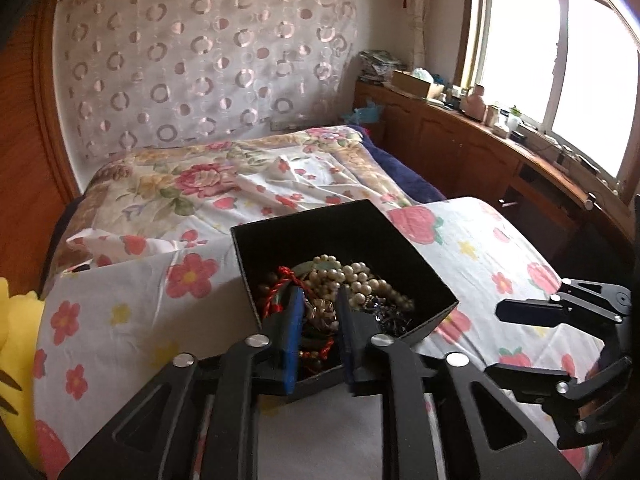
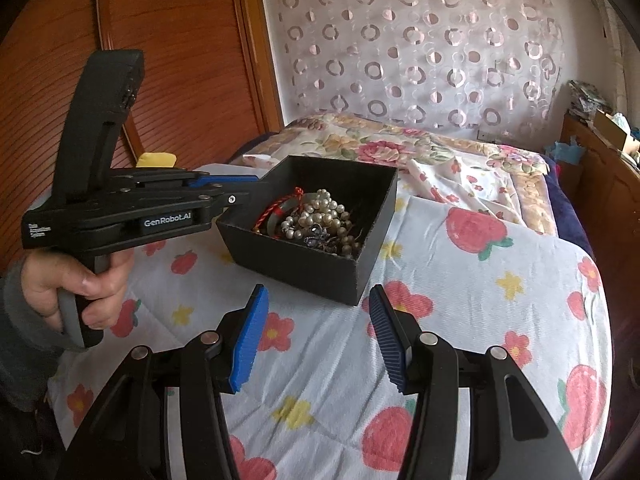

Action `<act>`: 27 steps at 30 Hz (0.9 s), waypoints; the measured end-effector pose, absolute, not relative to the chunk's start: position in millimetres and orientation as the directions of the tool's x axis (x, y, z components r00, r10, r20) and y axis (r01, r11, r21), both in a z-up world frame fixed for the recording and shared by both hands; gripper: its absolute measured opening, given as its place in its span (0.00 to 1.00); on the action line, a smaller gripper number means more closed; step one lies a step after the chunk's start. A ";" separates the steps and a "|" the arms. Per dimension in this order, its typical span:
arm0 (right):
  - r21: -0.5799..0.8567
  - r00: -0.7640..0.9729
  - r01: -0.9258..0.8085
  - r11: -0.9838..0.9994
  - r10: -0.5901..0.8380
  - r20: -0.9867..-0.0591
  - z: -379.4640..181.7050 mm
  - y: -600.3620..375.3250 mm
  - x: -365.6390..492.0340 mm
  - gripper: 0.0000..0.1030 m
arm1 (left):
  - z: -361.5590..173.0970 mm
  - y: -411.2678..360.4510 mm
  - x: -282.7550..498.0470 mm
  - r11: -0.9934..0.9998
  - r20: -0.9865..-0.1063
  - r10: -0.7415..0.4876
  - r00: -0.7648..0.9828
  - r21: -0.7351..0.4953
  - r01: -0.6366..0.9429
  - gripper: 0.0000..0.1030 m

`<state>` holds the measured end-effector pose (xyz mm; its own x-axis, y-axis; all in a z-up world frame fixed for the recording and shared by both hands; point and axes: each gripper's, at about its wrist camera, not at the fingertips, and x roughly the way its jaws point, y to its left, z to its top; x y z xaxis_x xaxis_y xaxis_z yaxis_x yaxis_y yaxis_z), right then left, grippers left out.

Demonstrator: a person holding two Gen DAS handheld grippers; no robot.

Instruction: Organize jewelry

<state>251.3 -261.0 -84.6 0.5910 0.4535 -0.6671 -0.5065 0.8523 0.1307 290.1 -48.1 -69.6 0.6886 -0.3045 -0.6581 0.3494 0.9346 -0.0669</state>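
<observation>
A black open box [image 1: 400, 248] sits on the flowered bedsheet, holding a tangle of jewelry: pearl strands [image 1: 360, 276], a red cord [image 1: 286, 276] and dark beaded pieces. My left gripper [image 1: 319, 292] hovers over the box's near-left side with its blue pads a small gap apart, and the jewelry seen through the gap lies loose in the box. In the right wrist view the left gripper [image 2: 256, 184] reaches the box [image 2: 320, 276] at its left corner. My right gripper [image 2: 317, 290] stands open and empty just in front of the box.
The box rests on a bed with a strawberry and flower sheet [image 2: 480, 300]. A person's hand [image 2: 80, 284] holds the left gripper's handle. A yellow object [image 1: 16, 320] lies at the left edge. Wooden cabinets [image 1: 460, 140] with clutter run under the window on the right.
</observation>
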 end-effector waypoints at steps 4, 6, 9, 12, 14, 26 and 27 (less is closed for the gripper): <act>0.119 0.613 -0.497 0.859 0.445 -0.653 -78.4 -263.4 242.0 0.53 | -63.4 -46.7 276.2 0.942 -0.641 -0.279 0.715 -0.040 0.332 0.48; 0.112 0.628 -0.490 0.865 0.439 -0.642 -74.6 -265.5 234.9 0.53 | -58.9 -45.5 268.2 0.949 -0.635 -0.259 0.728 -0.027 0.313 0.62; 0.105 0.655 -0.471 0.876 0.427 -0.624 -68.3 -269.2 222.7 0.53 | -49.0 -42.1 246.2 0.958 -0.612 -0.236 0.755 -0.017 0.286 0.75; 0.093 0.686 -0.448 0.889 0.409 -0.601 -60.9 -273.1 206.9 0.53 | -41.8 -36.9 223.6 0.966 -0.593 -0.219 0.775 -0.020 0.258 0.88; 0.095 0.703 -0.431 0.897 0.400 -0.589 -56.8 -276.0 196.9 0.58 | -35.4 -31.4 203.1 0.972 -0.578 -0.201 0.791 -0.018 0.235 0.93; 0.080 0.827 -0.311 0.947 0.311 -0.467 -32.1 -282.5 119.5 0.98 | -20.1 -18.3 100.8 0.988 -0.519 -0.121 0.846 0.018 0.152 0.93; 0.083 0.833 -0.304 0.949 0.307 -0.460 -31.7 -281.9 112.6 0.98 | -19.2 -17.3 93.6 0.989 -0.513 -0.119 0.850 0.017 0.149 0.93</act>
<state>112.6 -281.9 -31.7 0.8332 0.3074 -0.4598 -0.3040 0.9490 0.0835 93.6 -17.3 -19.2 0.8501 -0.1190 -0.5129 0.1486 0.9888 0.0169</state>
